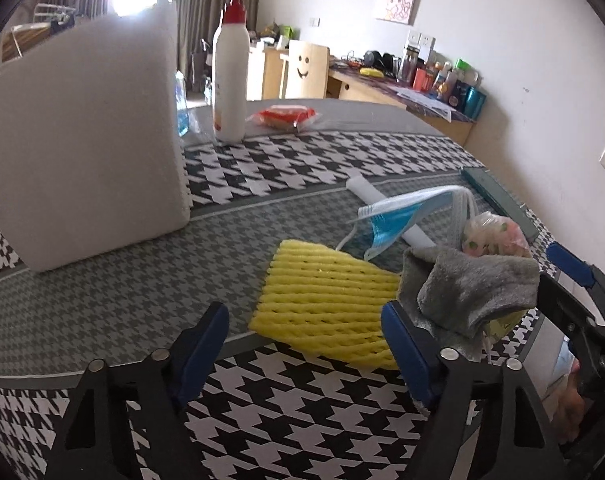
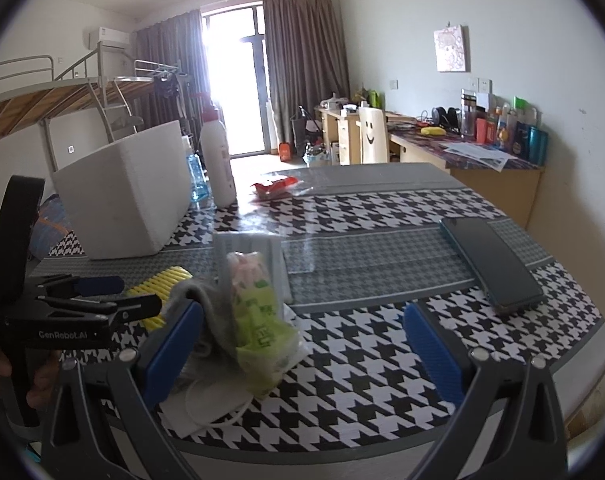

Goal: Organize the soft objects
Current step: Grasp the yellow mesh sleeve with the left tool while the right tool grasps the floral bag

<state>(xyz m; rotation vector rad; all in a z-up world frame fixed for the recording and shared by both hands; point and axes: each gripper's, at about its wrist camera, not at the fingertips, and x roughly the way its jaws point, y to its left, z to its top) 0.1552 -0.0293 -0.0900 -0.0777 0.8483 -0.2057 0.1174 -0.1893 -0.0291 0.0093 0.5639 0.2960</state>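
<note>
Two handheld grippers hover over soft items on a houndstooth table.

Nearest us, our left gripper (image 1: 304, 354) has its blue jaws spread fairly wide with nothing between them; the yellow ribbed foam fruit net (image 1: 326, 300) lies flat just ahead, a little right of centre, its long axis running away from us. Our right gripper (image 2: 302, 350), also open and empty, sits just right of a grey cloth (image 2: 206, 312) and green plastic packet (image 2: 258, 320). Beyond lie a blue face mask (image 1: 398, 216), the black-and-white houndstooth tablecloth (image 1: 302, 420), a white foam box (image 1: 86, 152), then a curtained window.
</note>
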